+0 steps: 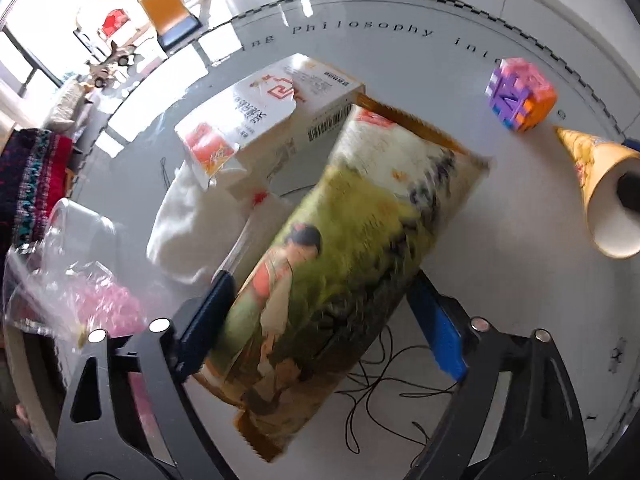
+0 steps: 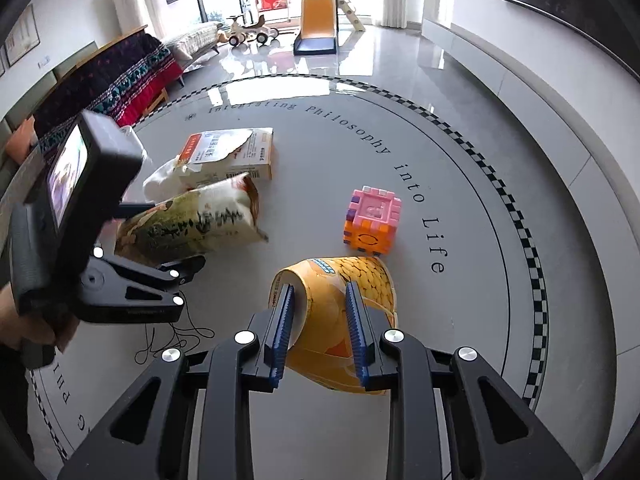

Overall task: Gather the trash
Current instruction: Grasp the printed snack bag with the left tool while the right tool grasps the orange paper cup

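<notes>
My left gripper (image 1: pixel 320 312) is shut on a green and white snack bag (image 1: pixel 340 248) with a painted woman on it, held above the round grey table (image 1: pixel 480 320). The bag also shows in the right wrist view (image 2: pixel 192 224), with the left gripper (image 2: pixel 160 276) under it. My right gripper (image 2: pixel 320 320) is shut on a yellow paper cup (image 2: pixel 336 312) lying on its side; one finger sits inside the rim. The cup also shows in the left wrist view (image 1: pixel 600 188). A torn white and orange box (image 1: pixel 272 112) and a crumpled white tissue (image 1: pixel 188 224) lie behind the bag.
A pink, purple and orange toy cube (image 2: pixel 372 220) stands on the table beyond the cup. A thin black string (image 1: pixel 380 384) lies under the bag. A clear plastic bag with pink contents (image 1: pixel 80 292) hangs at the left. A sofa (image 2: pixel 112 80) and toy slide (image 2: pixel 318 20) stand beyond.
</notes>
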